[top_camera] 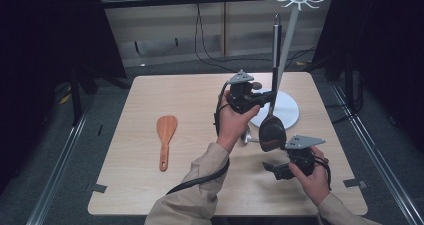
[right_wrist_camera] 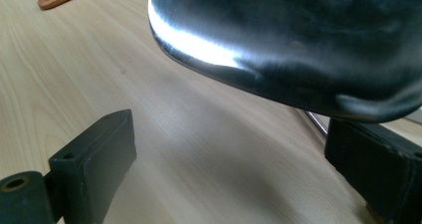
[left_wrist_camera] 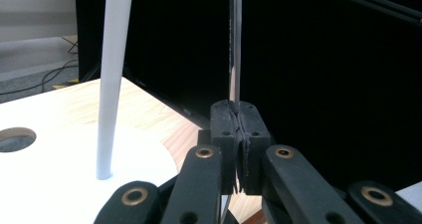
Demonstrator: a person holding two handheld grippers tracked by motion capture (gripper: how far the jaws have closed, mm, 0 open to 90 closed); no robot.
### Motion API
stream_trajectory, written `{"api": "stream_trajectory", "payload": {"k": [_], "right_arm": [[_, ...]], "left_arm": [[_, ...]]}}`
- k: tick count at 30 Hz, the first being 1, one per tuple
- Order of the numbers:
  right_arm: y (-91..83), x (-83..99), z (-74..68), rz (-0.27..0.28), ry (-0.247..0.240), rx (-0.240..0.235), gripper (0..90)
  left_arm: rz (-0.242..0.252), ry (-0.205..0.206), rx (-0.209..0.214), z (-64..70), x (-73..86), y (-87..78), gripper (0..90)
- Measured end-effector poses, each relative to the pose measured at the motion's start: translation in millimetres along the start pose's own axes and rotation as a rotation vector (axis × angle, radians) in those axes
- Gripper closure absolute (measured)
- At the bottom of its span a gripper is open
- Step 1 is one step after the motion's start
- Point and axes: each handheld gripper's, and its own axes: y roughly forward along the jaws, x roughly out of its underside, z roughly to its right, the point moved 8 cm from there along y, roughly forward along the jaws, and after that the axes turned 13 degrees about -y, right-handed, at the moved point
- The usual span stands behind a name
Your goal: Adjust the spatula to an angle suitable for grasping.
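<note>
Ladle (top_camera: 272,131) upright in left gripper (top_camera: 265,98)

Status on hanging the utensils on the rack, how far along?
Nothing hangs on the rack yet. In hand: the left gripper is shut on the metal spatula by its handle, held upright beside the rack's pole, blade low over the table. The right gripper is open just below the blade. Left: hook the spatula on, then the wooden spatula lying flat on the table.
</note>
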Motion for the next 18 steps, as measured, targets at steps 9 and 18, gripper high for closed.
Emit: {"api": "stream_trajectory", "payload": {"k": [9,18], "right_arm": [[2.4,1.5,-3.6,-0.007,-0.002,-0.018,5.6],[3.3,1.9,-4.4,-0.010,-0.007,-0.024,5.6]], "left_arm": [[-0.001,0.009,0.001,1.2,-5.3,5.6,88.1],[-0.011,0.028,0.008,4.2,-11.0,13.0,88.0]]}}
